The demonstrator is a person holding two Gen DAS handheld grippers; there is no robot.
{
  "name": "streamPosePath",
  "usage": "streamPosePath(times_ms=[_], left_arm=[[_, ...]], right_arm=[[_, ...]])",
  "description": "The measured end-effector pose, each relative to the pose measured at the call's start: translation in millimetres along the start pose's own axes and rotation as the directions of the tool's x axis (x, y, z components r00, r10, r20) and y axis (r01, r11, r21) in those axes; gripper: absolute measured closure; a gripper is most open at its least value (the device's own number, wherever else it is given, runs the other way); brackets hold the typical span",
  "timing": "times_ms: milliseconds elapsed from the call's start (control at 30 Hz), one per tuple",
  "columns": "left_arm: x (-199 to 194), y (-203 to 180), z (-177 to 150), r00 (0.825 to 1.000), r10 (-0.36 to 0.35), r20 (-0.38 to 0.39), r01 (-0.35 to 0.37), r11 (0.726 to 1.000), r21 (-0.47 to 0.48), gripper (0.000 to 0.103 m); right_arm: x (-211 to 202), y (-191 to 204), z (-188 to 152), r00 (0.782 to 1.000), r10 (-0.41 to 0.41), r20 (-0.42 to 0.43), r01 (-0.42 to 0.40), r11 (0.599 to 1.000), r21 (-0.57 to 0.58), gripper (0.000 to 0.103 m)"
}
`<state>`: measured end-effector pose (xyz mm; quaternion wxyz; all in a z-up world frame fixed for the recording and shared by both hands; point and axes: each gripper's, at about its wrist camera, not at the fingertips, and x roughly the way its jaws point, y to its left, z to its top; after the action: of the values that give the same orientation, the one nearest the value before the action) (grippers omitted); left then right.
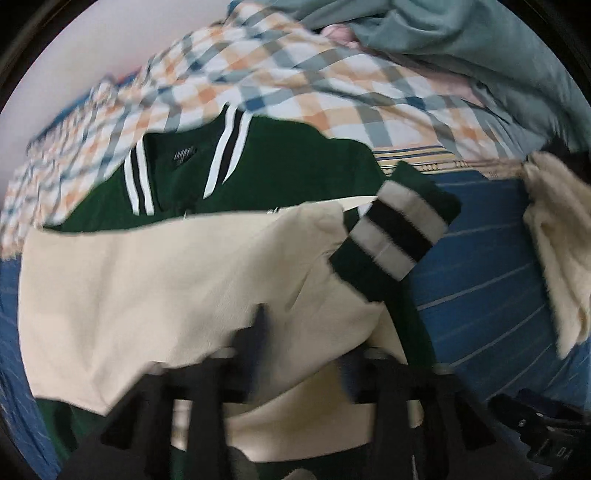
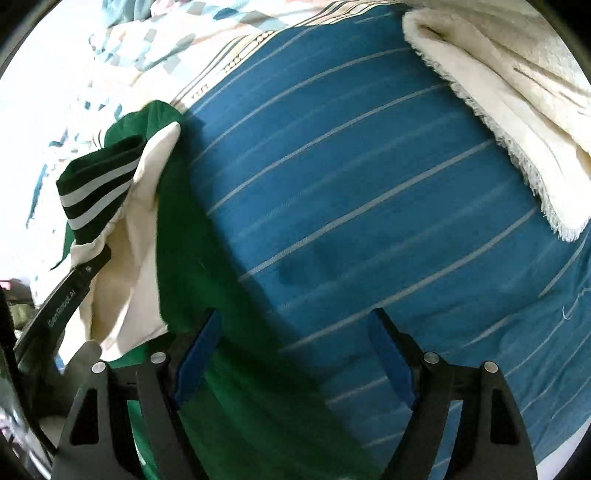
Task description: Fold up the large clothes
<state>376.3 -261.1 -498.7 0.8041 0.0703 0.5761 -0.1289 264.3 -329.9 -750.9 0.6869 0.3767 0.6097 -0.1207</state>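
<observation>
A green varsity jacket point(image 1: 258, 162) with cream sleeves and striped collar and cuffs lies on the blue striped bedsheet point(image 1: 480, 266). In the left wrist view a cream sleeve point(image 1: 166, 288) lies across the body, its striped cuff point(image 1: 391, 229) raised at the right. My left gripper point(image 1: 299, 332) is close over the cream sleeve; cloth covers the fingertips, so its state is unclear. In the right wrist view my right gripper point(image 2: 295, 339) is open, its left blue pad point(image 2: 199, 354) over the jacket's green edge point(image 2: 207, 295). The cuff point(image 2: 96, 192) and the left gripper's finger point(image 2: 70, 291) show at the left.
A plaid orange and blue blanket point(image 1: 258, 74) lies behind the jacket, with a teal garment point(image 1: 461, 33) at the back right. A cream fringed blanket point(image 2: 517, 110) lies at the right on the sheet. A white wall point(image 1: 92, 48) is behind.
</observation>
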Motion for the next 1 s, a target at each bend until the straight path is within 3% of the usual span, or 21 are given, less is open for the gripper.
streamPosePath(times_ms=[67, 100, 167, 333, 433, 500, 600, 700, 767, 833, 867, 900, 1000], left_arm=[[3.0, 6.3, 1.5, 1.0, -0.003, -0.019, 0.002, 0.999, -0.037, 0.019], [2.1, 9.9, 1.4, 1.0, -0.013, -0.018, 0.012, 0.999, -0.052, 0.015], [-8.6, 20.2, 1.1, 0.999, -0.042, 0.015, 0.044, 0.995, -0.094, 0.014], [-50.0, 38.5, -12.9, 0.994, -0.065, 0.091, 0.073, 0.994, -0.085, 0.013], [-72.4, 72.0, -40.9, 0.991, 0.071, 0.11, -0.061, 0.994, -0.087, 0.013], [-80.7, 109.2, -74.0, 0.966, 0.24, 0.095, -0.232, 0.968, -0.09, 0.013], [-74.7, 166.5, -122.5, 0.919, 0.393, -0.01, -0.392, 0.913, -0.112, 0.013], [-58.7, 211.9, -161.8, 0.88, 0.457, -0.131, -0.473, 0.87, -0.138, 0.013], [-53.2, 230.1, -176.0, 0.857, 0.492, -0.151, -0.512, 0.846, -0.149, 0.013], [-49.2, 242.8, -181.3, 0.845, 0.509, -0.164, -0.533, 0.829, -0.168, 0.013], [-47.0, 248.1, -182.0, 0.846, 0.508, -0.164, -0.532, 0.826, -0.185, 0.013], [-44.8, 253.2, -182.4, 0.844, 0.508, -0.171, -0.535, 0.82, -0.202, 0.013], [-35.3, 266.7, -179.3, 0.847, 0.501, -0.177, -0.531, 0.811, -0.246, 0.013]], right_arm=[[-7.2, -3.0, 3.2, 1.0, 0.02, -0.003, -0.02, 1.0, -0.001, 0.02], [-9.3, -3.1, 3.2, 0.999, 0.032, -0.003, -0.032, 0.999, -0.003, 0.02], [-16.2, -1.4, 1.7, 0.999, 0.054, -0.002, -0.054, 0.999, 0.004, 0.02], [-36.3, 23.1, 11.7, 0.993, 0.118, 0.028, -0.118, 0.993, -0.022, 0.02], [-36.2, 41.6, 20.6, 0.99, 0.141, 0.016, -0.14, 0.988, -0.057, 0.02], [-32.3, 56.0, 21.0, 0.992, 0.123, -0.004, -0.123, 0.986, -0.112, 0.02], [-20.8, 75.3, 5.5, 0.996, 0.069, -0.062, -0.083, 0.964, -0.251, 0.02], [8.3, 94.4, -21.1, 0.99, -0.096, -0.107, 0.041, 0.903, -0.427, 0.02], [35.1, 98.6, -33.7, 0.976, -0.188, -0.106, 0.113, 0.862, -0.493, 0.021], [52.6, 95.2, -34.4, 0.975, -0.202, -0.091, 0.134, 0.864, -0.485, 0.036], [56.5, 92.9, -31.2, 0.978, -0.198, -0.065, 0.144, 0.868, -0.474, 0.063], [56.3, 89.1, -26.4, 0.982, -0.18, -0.049, 0.139, 0.882, -0.451, 0.068], [44.6, 57.4, -3.6, 0.992, -0.128, 0.005, 0.125, 0.954, -0.271, 0.068]])
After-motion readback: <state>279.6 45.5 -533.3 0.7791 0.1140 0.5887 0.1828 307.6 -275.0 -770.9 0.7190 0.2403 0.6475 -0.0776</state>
